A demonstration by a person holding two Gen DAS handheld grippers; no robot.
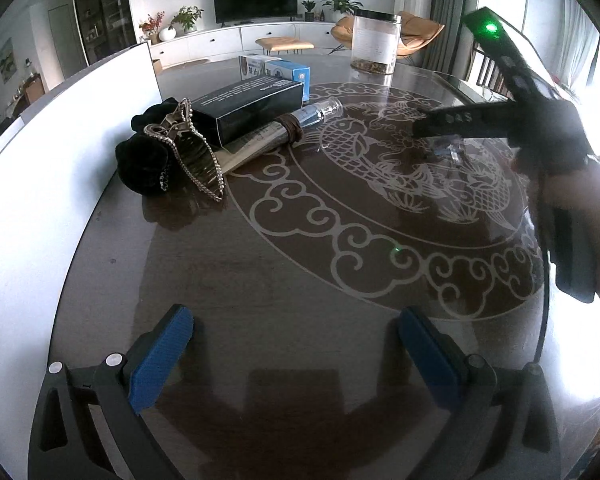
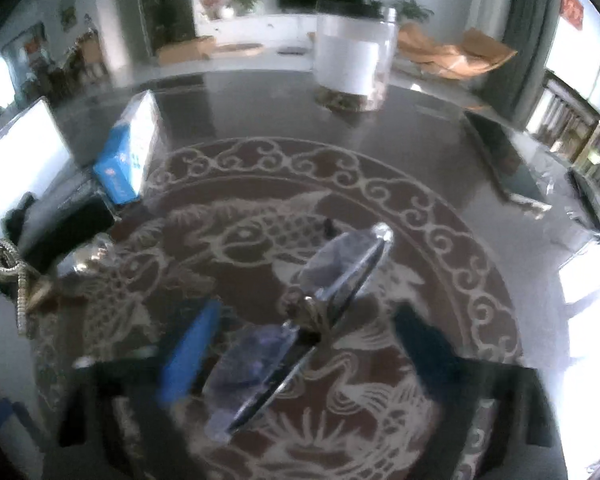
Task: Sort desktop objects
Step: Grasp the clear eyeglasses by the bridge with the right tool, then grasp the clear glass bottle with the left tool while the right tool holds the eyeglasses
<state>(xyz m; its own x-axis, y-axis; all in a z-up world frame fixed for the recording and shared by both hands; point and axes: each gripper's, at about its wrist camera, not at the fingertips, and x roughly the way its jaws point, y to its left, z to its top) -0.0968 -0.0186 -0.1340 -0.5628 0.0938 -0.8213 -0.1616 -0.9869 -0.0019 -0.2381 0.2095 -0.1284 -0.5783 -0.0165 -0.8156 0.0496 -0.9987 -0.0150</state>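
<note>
A folded pair of glasses (image 2: 332, 276) with a thin metal frame lies on the dark patterned table (image 2: 440, 168), blurred in the right wrist view. My right gripper (image 2: 300, 354) stands around it, jaws apart; the blue left pad (image 2: 188, 356) is close to one lens and the right pad (image 2: 420, 344) is clear of the frame. From the left wrist view, the right gripper (image 1: 432, 136) hangs over the glasses (image 1: 444, 154). My left gripper (image 1: 296, 356) is open above bare table, nothing between its blue pads.
At the table's left lie a black furry scrunchie (image 1: 144, 160), a chain-edged hair clip (image 1: 196, 160), a dark box (image 1: 252, 110), a glass tube (image 1: 296, 122) and blue-white boxes (image 1: 288, 72). A clear jar (image 1: 376, 42) stands at the back. A white board (image 1: 80, 120) borders the left.
</note>
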